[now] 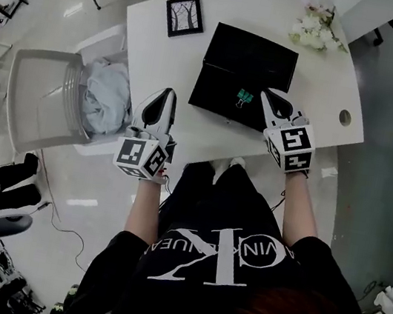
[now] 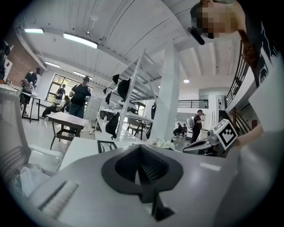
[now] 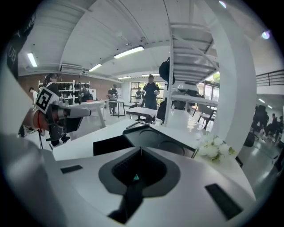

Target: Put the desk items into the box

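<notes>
Head view first: a curved white tabletop is seen from above, with the person standing at its near edge. Off its left side a large grey plastic bin is parked on the floor, and a pale crumpled cloth is stuffed into it.

At the middle of the tabletop, a flat black rectangular box is laid open in two halves, one far and one near.

The left hand-held gripper is held over the tabletop's near-left edge, well apart from the box. In the left gripper view its jaws are seen pressed together with nothing between them.

The right hand-held gripper is poised over the near right corner of the box. Its jaws are likewise closed tip to tip in the right gripper view, and only a speck of green is glimpsed through the gap behind the tips.

At the far-left part of the tabletop, a small black-framed picture is lying flat, apart from the box. At the far-right edge a bunch of white flowers is set.

Smallest of all, a green metal binder clip is spotted on the near half of the box, just beside the right hand-held gripper's tip. Whether it is being touched cannot be told.
</notes>
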